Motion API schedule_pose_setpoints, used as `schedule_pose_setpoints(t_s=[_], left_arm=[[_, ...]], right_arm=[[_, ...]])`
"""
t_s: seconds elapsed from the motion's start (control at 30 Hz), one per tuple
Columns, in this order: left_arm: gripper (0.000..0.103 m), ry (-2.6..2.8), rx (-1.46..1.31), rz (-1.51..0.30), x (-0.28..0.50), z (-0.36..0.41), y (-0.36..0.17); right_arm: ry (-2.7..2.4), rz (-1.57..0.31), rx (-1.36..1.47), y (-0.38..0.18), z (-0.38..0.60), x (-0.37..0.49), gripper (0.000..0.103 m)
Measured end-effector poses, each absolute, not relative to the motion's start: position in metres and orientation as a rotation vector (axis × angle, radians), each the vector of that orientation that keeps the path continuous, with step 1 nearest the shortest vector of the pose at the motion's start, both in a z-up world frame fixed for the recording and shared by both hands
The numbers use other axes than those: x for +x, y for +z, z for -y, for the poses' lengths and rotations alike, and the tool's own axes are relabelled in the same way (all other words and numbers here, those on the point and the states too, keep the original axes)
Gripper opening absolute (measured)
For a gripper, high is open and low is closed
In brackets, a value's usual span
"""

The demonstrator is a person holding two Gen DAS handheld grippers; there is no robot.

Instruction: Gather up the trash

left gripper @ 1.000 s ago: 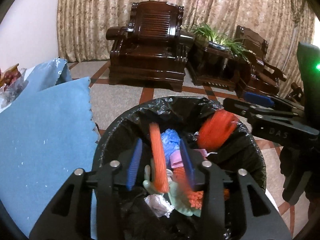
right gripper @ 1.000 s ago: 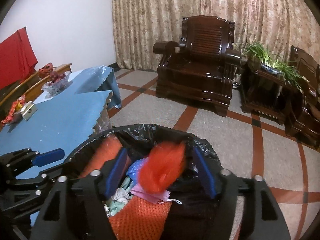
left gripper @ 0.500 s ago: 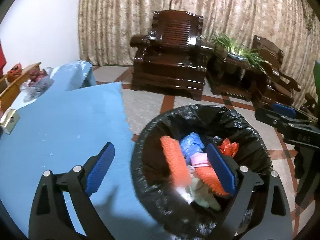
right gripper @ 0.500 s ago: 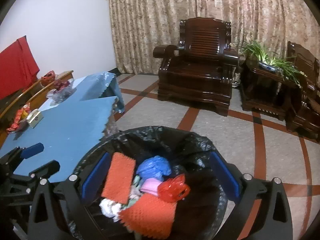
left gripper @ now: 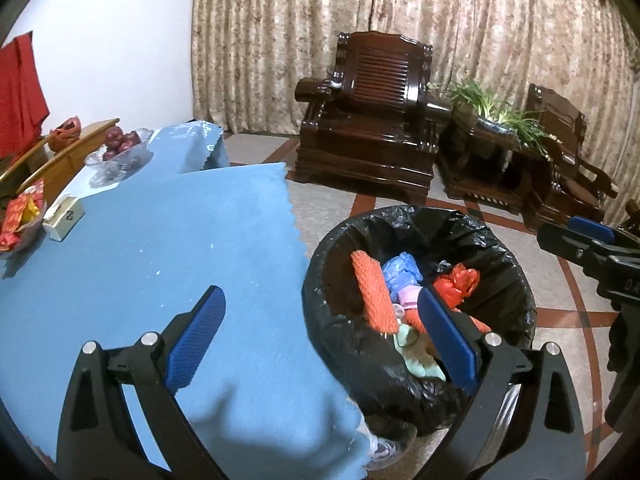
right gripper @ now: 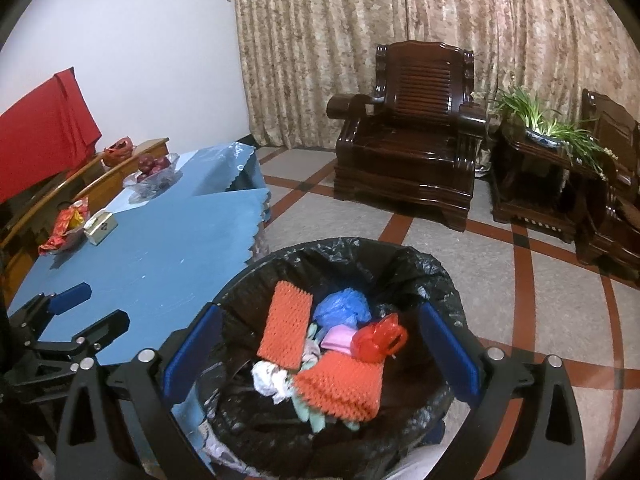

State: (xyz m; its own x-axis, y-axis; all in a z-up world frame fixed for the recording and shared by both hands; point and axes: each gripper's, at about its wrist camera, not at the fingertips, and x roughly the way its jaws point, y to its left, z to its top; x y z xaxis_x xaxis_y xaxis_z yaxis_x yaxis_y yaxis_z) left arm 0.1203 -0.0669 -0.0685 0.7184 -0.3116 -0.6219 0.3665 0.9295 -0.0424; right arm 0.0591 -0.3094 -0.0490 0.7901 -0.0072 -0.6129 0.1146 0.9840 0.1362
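A bin lined with a black bag (left gripper: 352, 240) (right gripper: 440, 276) stands on the floor beside the blue table. In it lie orange foam nets (right gripper: 285, 325) (left gripper: 370, 292), a red plastic bag (right gripper: 378, 338) (left gripper: 456, 286), a blue bag (right gripper: 340, 310) and other scraps. My left gripper (left gripper: 320, 336) is open and empty, over the table edge and the bin's left rim. My right gripper (right gripper: 320, 354) is open and empty, above the bin; it also shows at the right of the left wrist view (left gripper: 588, 240).
The blue-clothed table (left gripper: 140, 248) (right gripper: 168, 240) carries a bowl of red fruit (left gripper: 120, 152), a small box (left gripper: 64, 216) and red snack packets (right gripper: 66, 224) at its far left. Dark wooden armchairs (right gripper: 412, 160) and a potted plant (right gripper: 548, 128) stand by the curtain.
Both grippers opened and dropped the orange net and the red bag into the bin. Both then rose; the left one moved left over the table edge.
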Motion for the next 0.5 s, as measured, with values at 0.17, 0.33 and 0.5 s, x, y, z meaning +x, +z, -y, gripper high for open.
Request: schedule_pose_setpoints(t_s=[0.17, 0.33, 0.5], left_arm=[[0.094, -0.357, 0.089, -0.661, 0.101, 0.062, -0.062], [0.094, -0.335, 0.077, -0.648, 0.087, 0.055, -0.053], [0.094, -0.314, 0.068, -0.613, 0.071, 0.049, -0.039]], right_arm=[[-0.059, -0.662, 0.154, -0.045, 0.298, 0.046, 0.097], [-0.056, -0.662, 0.140, -0.042, 0.284, 0.032, 0.097], [-0.065, -0.646, 0.137, -0.030, 0.276, 0.020, 0.097]])
